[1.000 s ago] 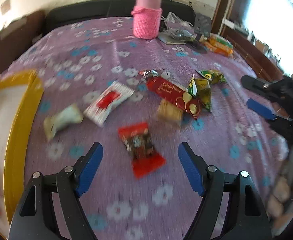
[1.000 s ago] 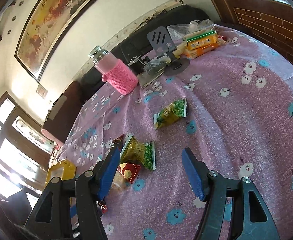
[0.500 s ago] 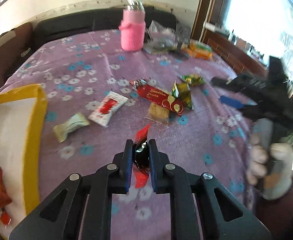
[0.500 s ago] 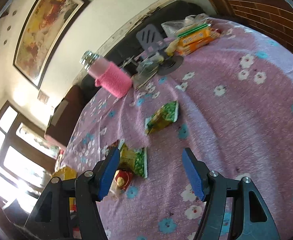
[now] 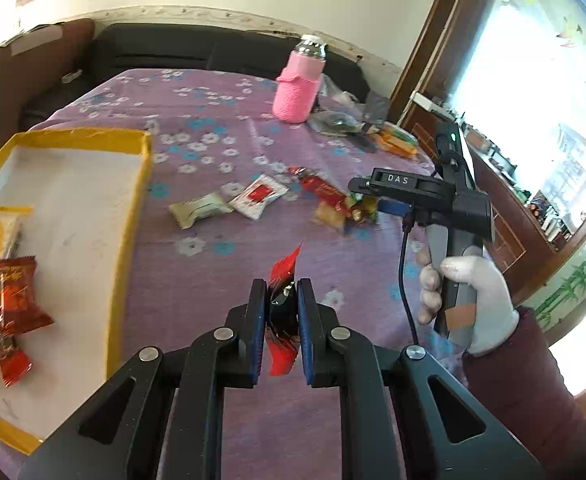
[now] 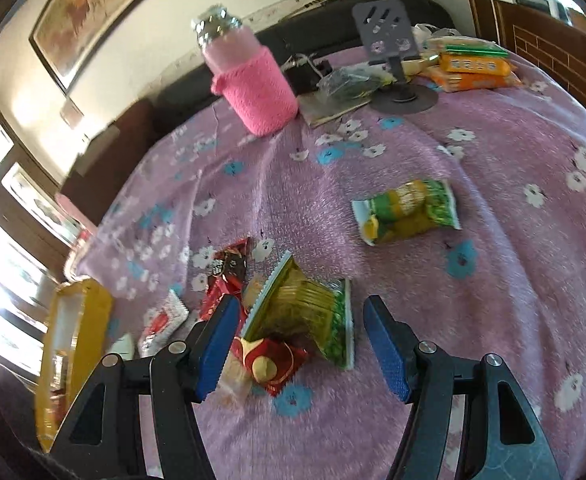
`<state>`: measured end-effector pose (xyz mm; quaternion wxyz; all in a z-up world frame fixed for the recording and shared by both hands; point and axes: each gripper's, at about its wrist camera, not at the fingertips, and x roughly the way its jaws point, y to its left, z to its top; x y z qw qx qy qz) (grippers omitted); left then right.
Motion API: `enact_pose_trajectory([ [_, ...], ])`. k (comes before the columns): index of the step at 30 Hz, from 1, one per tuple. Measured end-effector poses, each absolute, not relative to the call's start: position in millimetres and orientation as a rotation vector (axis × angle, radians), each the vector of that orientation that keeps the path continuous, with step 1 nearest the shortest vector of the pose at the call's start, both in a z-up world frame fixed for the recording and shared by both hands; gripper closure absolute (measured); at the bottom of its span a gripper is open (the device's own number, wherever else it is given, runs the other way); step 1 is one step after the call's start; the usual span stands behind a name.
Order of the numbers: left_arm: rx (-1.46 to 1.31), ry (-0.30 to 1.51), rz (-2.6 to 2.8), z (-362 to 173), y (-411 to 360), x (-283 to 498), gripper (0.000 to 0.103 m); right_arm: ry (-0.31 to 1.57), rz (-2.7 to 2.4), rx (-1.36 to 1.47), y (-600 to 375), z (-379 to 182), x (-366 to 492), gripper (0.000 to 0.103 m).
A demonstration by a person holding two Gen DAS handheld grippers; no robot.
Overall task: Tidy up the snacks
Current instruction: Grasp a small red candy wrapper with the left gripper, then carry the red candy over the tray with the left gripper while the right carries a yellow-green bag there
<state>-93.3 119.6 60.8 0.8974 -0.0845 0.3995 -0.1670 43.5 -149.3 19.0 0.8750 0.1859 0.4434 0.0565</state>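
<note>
My left gripper (image 5: 279,312) clamps the red foil snack packet (image 5: 283,276)—I'd release it above the yellow-rimmed tray (image 5: 133,208); the right gripper (image 6: 297,340), jaws closing slightly, straddles the green-gold wrapper (image 6: 301,308) untouched.

Left tool (image 5: 281,312) clamping red snack packet (image 5: 283,280), yellow-rimmed tray (image 5: 133,208) left, purple floral tablecloth (image 5: 213,264)

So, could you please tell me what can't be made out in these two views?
- Red snack, left wrist: middle covered by the left gripper's fingers.
- Yellow tray, right wrist: contents blurred, partly cut off by the gripper body.
- Cracker, right wrist: mostly under the green packet.
</note>
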Motion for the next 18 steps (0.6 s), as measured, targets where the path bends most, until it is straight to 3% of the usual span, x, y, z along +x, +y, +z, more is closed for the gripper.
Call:
enact_pose_trajectory([
  [2,-0.185,0.825,-0.338,59.2,125.7,-96.0,0.091,0.948,0.103,0.359,-144.0,15.0,48.0,0.051],
  [4,-0.21,0.823,-0.331,58.4,134.4,-98.8,0.091,0.944,0.103,0.367,-145.6,13.5,47.3,0.057],
  [13,-0.336,0.785,-0.286,65.0,189.3,-113.5,0.09,0.886,0.118,0.489,-175.0,29.6,17.0,0.059],
  [18,-0.405,0.758,-0.196,63.2,233.7,-124.1,0.09,0.851,0.238,0.458,-142.3,62.6,-5.8,0.059],
])
